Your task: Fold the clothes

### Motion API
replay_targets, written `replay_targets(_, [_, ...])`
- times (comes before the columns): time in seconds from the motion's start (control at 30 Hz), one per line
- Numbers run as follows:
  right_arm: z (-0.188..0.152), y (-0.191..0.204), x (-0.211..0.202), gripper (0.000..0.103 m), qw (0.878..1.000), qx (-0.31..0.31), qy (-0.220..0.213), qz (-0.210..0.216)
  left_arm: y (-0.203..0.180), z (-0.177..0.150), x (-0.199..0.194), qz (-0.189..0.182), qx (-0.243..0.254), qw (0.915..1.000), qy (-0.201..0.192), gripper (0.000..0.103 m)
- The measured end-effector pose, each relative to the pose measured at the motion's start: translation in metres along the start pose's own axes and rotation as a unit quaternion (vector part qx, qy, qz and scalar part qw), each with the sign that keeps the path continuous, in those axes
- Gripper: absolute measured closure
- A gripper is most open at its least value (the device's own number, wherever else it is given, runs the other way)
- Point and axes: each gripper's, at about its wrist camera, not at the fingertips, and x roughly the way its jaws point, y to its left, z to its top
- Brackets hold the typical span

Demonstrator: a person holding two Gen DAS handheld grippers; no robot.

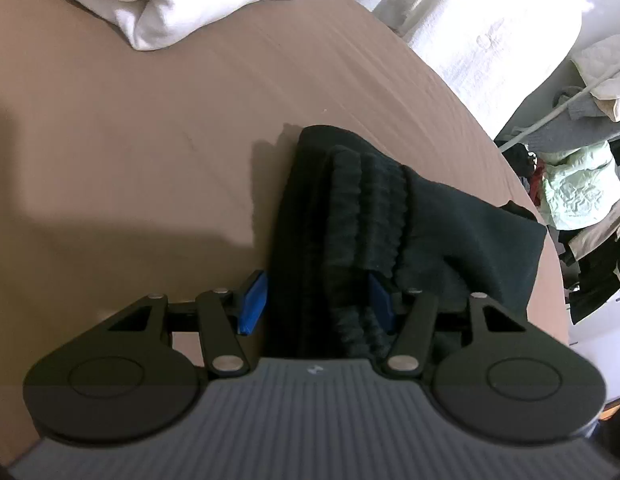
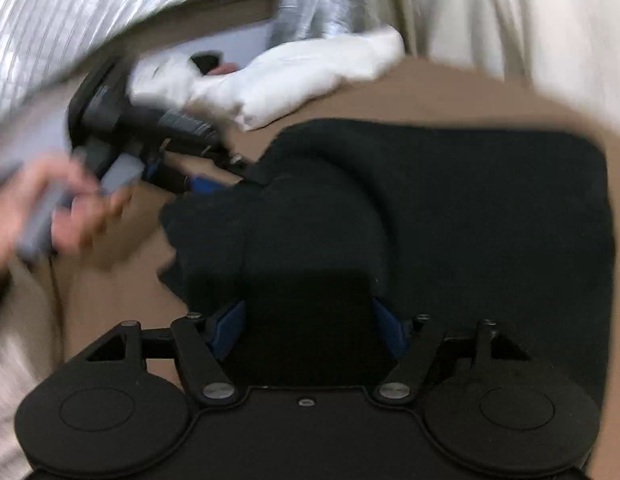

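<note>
The black garment (image 1: 389,216) lies folded on the tan bed sheet (image 1: 130,140), its ribbed waistband bunched between the left tool's (image 1: 313,300) parted blue pads. The right tool (image 2: 308,320) also straddles the fabric; whether either clamps it, I cannot tell. Beyond lies a white bundle (image 1: 150,4)

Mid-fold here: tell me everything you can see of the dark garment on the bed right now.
The dark garment is black, soft-looking cloth, folded into a thick bundle with a ribbed, gathered band running along it. It lies flat on the tan sheet, near the bed's edge, apart from the white bedding. Its near edges lie between the blue pads of both the left gripper and right gripper; whether either presses on it is unclear.
</note>
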Motion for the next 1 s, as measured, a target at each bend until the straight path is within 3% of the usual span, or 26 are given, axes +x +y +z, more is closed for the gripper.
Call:
replay_targets(0.17, [0.004, 0.011, -0.006, 0.028, 0.999, -0.032, -0.011, 0.002, -0.025, -0.005, -0.011, 0.03, 0.066, 0.9968, -0.035, 0.044])
replay_targets(0.3, [0.012, -0.022, -0.032, 0.028, 0.998, -0.009, -0.057, 0.04, -0.039, -0.006, -0.034, -0.006, 0.093, 0.9921, -0.084, 0.044])
replay_targets(0.37, [0.022, -0.043, -0.044, 0.024, 0.995, 0.007, -0.092, 0.031, -0.042, -0.003, -0.033, -0.037, 0.097, 0.991, -0.085, 0.046])
replay_targets(0.43, [0.036, -0.07, -0.034, 0.023, 0.995, 0.021, -0.093, 0.019, -0.042, 0.0, -0.02, -0.035, 0.091, 0.993, -0.066, 0.046])
replay_targets(0.5, [0.046, -0.1, -0.007, 0.024, 0.998, 0.026, -0.051, -0.01, -0.037, 0.0, -0.001, 0.001, 0.086, 0.9957, -0.035, 0.043])
replay_targets(0.6, [0.046, -0.147, 0.029, 0.03, 0.991, 0.053, -0.024, -0.122, -0.026, -0.001, 0.013, 0.025, 0.062, 0.9977, -0.007, 0.039])
replay_targets(0.63, [0.046, -0.162, 0.035, 0.03, 0.989, 0.08, -0.023, -0.125, -0.024, 0.002, 0.01, 0.021, 0.056, 0.9981, -0.011, 0.039])
replay_targets(0.7, [0.044, -0.187, 0.034, 0.032, 0.985, 0.137, -0.034, -0.1, -0.036, 0.002, -0.001, 0.042, 0.103, 0.993, -0.041, 0.04])
replay_targets(0.77, [0.049, -0.183, 0.024, 0.031, 0.985, 0.104, -0.026, -0.134, -0.044, 0.0, -0.007, 0.047, 0.135, 0.988, -0.059, 0.041])
replay_targets(0.83, [0.054, -0.173, 0.009, 0.024, 0.973, 0.063, -0.02, -0.223, -0.047, -0.001, -0.011, 0.039, 0.146, 0.9861, -0.067, 0.043])
replay_targets(0.87, [0.055, -0.171, 0.004, 0.023, 0.97, 0.06, -0.014, -0.234, -0.044, 0.001, -0.012, 0.028, 0.135, 0.9884, -0.063, 0.041])
replay_targets(0.93, [0.046, -0.181, -0.016, 0.018, 0.977, 0.102, 0.011, -0.188, -0.037, 0.005, -0.011, 0.015, 0.102, 0.9934, -0.051, 0.041])
replay_targets(0.97, [0.034, -0.191, -0.02, 0.011, 0.979, 0.151, 0.035, -0.131, -0.032, 0.007, -0.013, 0.006, 0.084, 0.9953, -0.047, 0.041])
replay_targets(1.0, [0.022, -0.202, -0.025, 0.011, 0.975, 0.199, 0.06, -0.073, -0.027, 0.008, -0.016, -0.008, 0.068, 0.9966, -0.045, 0.04])
